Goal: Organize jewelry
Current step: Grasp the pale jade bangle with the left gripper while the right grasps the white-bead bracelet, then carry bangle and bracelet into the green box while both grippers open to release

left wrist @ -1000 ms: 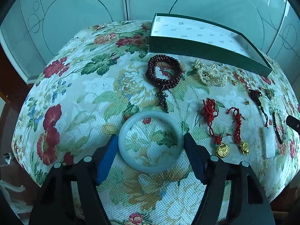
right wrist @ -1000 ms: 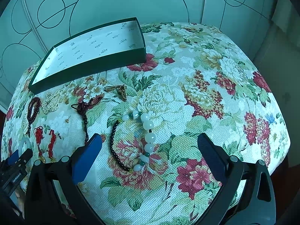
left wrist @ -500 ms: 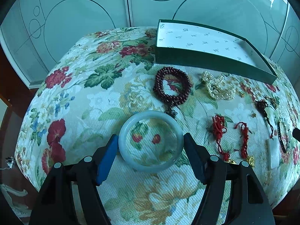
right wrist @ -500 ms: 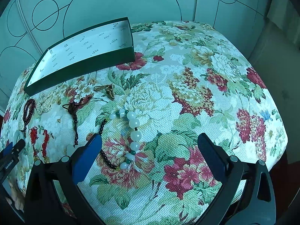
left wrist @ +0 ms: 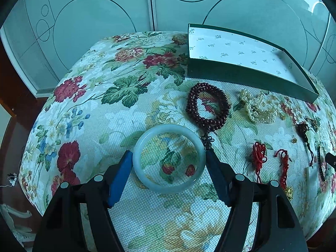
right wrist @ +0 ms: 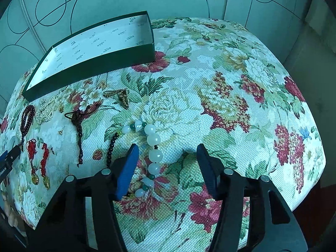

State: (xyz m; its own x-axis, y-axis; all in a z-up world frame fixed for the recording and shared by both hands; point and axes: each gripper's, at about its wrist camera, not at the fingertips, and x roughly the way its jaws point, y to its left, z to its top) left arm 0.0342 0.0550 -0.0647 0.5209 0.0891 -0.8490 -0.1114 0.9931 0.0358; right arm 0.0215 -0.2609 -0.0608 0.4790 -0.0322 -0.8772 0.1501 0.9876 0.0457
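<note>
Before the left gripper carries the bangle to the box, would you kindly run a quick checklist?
1. Jade bangle between left gripper fingers: ok.
2. Bangle lifted off the cloth: cannot tell.
3. Green box open, nothing inside: ok.
4. Path to the box: not ok, dark red bead bracelet lies between.
5. Right gripper open, holding nothing: ok.
6. White bead necklace touching the right gripper's fingers: cannot tell.

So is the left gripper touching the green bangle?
Touching. In the left wrist view both fingers of the left gripper press the bangle sides, no gap showing.
</note>
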